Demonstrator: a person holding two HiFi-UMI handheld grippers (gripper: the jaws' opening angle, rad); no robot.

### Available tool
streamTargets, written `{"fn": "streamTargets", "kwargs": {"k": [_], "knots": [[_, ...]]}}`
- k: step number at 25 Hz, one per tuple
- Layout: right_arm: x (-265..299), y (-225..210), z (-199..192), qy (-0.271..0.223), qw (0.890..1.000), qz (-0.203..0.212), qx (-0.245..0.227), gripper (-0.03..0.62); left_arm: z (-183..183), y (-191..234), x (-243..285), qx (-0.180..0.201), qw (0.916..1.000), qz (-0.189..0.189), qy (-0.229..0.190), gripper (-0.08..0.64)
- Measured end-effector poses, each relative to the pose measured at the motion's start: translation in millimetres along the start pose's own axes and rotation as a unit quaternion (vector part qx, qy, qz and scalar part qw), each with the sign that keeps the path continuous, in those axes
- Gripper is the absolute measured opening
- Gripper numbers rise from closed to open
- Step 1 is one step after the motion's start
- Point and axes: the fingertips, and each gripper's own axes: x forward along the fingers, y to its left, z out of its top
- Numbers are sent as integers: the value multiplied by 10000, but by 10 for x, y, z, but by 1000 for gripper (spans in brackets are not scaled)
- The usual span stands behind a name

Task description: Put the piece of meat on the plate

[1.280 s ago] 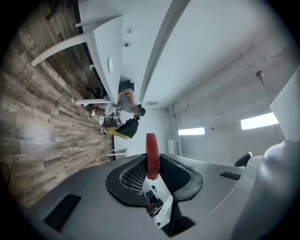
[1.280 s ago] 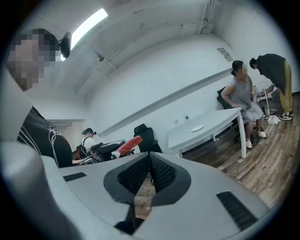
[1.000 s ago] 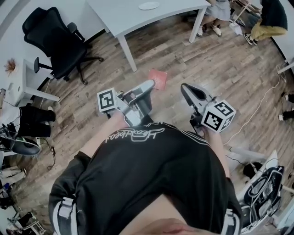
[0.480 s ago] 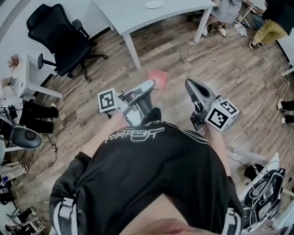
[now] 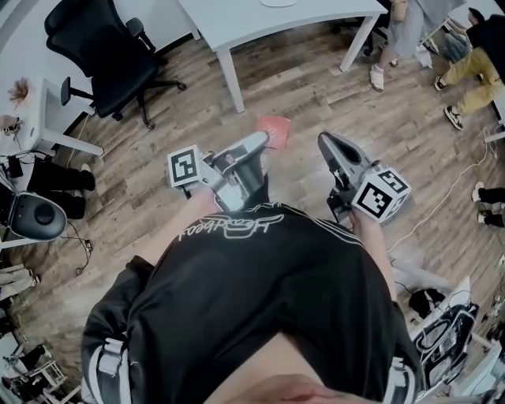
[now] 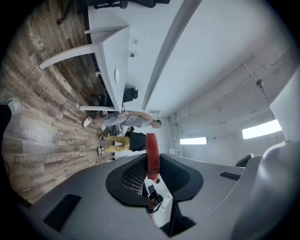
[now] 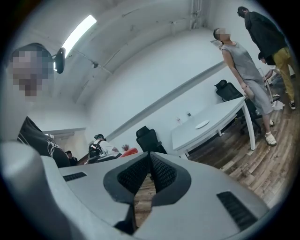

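Note:
A flat red piece of meat (image 5: 274, 129) hangs over the wooden floor in the head view, pinched in my left gripper (image 5: 260, 143). In the left gripper view the meat (image 6: 152, 156) stands edge-on between the dark pads, with the left gripper (image 6: 151, 169) shut on it. My right gripper (image 5: 324, 143) is beside it, a little to the right, and holds nothing. Its tips meet in the right gripper view (image 7: 150, 157). The white plate (image 7: 202, 124) lies on the white table ahead, and its edge (image 5: 278, 2) just shows at the top of the head view.
The white table (image 5: 260, 28) stands ahead on slim legs. A black office chair (image 5: 106, 51) is at the far left, next to a small white desk (image 5: 35, 138). People (image 5: 473, 63) stand and sit at the far right. Bags and cables (image 5: 446, 331) lie at the lower right.
The table and plate have slid toward the top edge of the head view. Both grippers have edged forward, the meat still in the left one. A standing person has come in at top right.

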Motion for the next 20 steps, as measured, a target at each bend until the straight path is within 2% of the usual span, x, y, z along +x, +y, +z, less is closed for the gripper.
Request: {"fn": "streamTargets", "kwargs": {"k": [8,20], "knots": [[552,-415,153,54,9999,-49,118,14,666,172,198,-28,9999,52,-105,83],[1605,-1184,620,236,9988,-318,293,15,1982,375,804,-184,9998,92,6,83]]}}
